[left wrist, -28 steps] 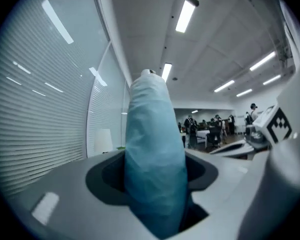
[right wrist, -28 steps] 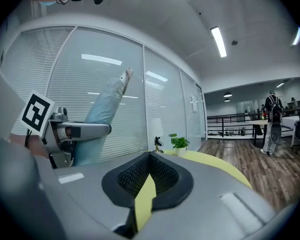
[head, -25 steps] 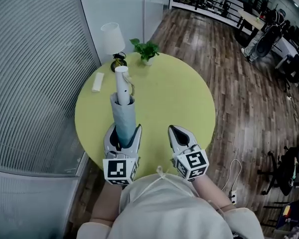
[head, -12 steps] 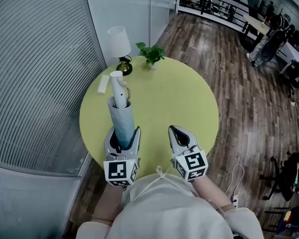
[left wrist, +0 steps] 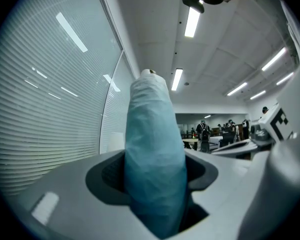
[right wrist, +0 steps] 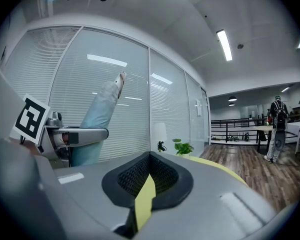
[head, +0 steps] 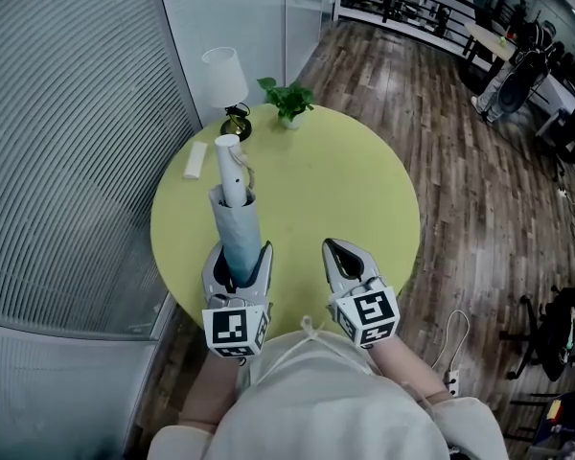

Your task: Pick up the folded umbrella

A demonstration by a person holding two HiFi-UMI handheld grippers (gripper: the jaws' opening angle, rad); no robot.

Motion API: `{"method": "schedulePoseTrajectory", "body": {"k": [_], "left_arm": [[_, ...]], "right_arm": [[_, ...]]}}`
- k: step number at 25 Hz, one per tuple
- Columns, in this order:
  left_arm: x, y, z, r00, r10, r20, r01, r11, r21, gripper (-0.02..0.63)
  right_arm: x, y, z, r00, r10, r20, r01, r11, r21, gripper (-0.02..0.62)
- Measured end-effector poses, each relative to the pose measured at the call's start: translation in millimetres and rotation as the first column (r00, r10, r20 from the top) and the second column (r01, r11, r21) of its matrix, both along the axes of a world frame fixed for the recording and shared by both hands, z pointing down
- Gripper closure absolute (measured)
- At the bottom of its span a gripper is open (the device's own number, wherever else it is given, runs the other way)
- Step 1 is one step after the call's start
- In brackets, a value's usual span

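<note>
Folded umbrella (head: 237, 220) stood nearly upright over the yellow table (head: 355, 175) at its seven o'clock edge. Its blue sleeve was clamped between the jaws of the left gripper (head: 238, 257), with the white handle (head: 230, 166) tipped toward twelve. Right gripper (head: 338, 252) hovered at five o'clock, jaws together on nothing. To finish well, I judged, the squeeze had to be firm and the lift straight up, with the handle clear of the lamp (head: 222, 70) at eleven.
</note>
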State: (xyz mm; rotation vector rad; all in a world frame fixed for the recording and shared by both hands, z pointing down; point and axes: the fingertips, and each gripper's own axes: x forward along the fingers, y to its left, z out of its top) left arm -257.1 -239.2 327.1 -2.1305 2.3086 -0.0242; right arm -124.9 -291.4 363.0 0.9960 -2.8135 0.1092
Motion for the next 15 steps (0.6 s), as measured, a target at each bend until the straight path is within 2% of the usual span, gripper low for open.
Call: {"method": "schedulePoseTrajectory", "body": {"k": [8,15], "left_arm": [[-0.6,-0.7,2.8,1.0,-0.003,-0.008,0.003,1.0,-0.001,0.324],[-9.2,2.1,8.6,1.0,-0.004,-0.028,0.004,1.0,-0.017,0.322]], "right_arm": [[-0.7,0.2,-2.4,1.0,0.001,0.009,-0.001,1.0,0.011,0.595],[6.6,-1.2,-6.0,0.996,0.07,0.056,-0.07,0.998,-0.008,0.595]]}}
